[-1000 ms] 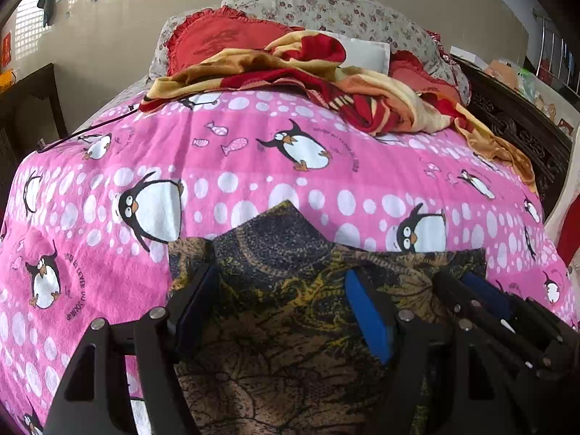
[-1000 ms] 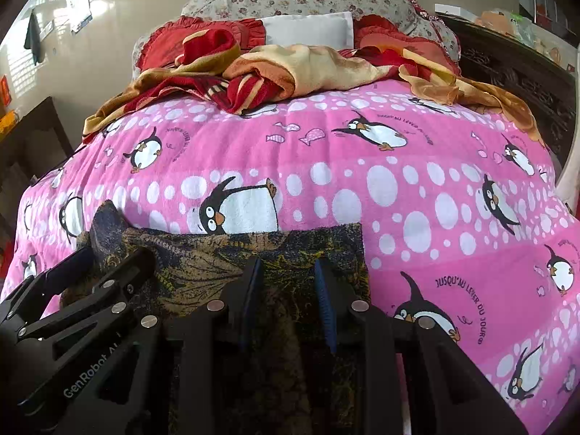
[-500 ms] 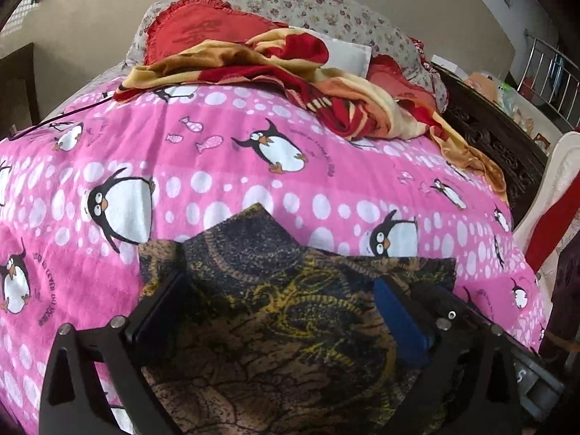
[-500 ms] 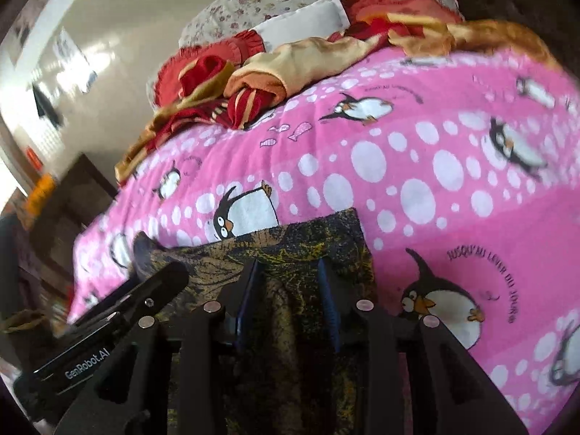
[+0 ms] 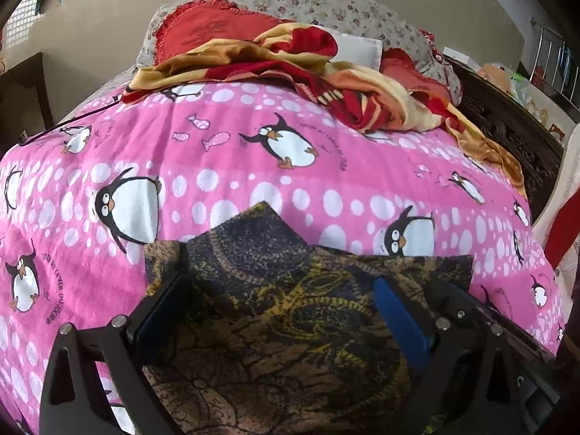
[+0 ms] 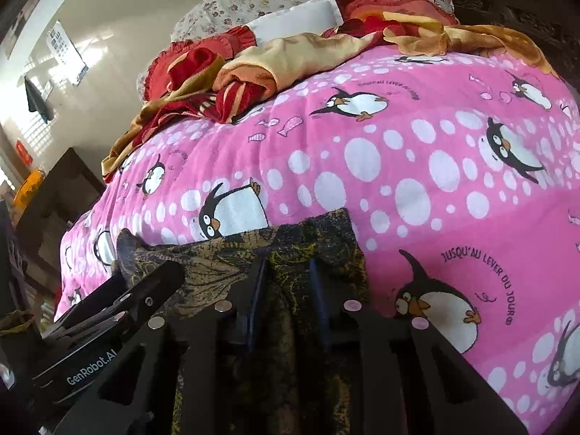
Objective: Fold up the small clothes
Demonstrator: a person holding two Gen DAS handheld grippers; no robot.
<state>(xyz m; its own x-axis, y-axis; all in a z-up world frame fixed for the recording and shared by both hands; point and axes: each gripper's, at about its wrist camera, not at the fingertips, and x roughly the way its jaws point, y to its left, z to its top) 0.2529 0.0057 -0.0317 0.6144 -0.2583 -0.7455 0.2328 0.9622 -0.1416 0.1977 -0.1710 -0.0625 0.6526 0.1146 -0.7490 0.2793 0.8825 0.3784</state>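
Note:
A dark garment (image 5: 261, 239) with a yellow and brown print lies flat on the pink penguin bedspread (image 5: 224, 152), one corner sticking out toward the pillows. My left gripper (image 5: 277, 281) hovers over its near part with the jaws wide open and nothing pinched between the blue pads (image 5: 398, 319). In the right wrist view the garment (image 6: 326, 239) has its right edge bunched into a ridge. My right gripper (image 6: 287, 264) is closing on that ridge, with the cloth between its narrow jaws. The left gripper's fingers (image 6: 145, 282) show at the lower left.
A red and yellow blanket (image 5: 290, 69) is heaped at the head of the bed in front of a red cushion (image 5: 210, 25) and a floral pillow (image 5: 326, 3). A dark carved bed frame (image 5: 507, 123) runs along the right side. Dark furniture (image 6: 61, 188) stands to the left.
The left gripper's jaws have spread wide over the garment. The right gripper has rolled and its jaws have narrowed around a raised fold of cloth.

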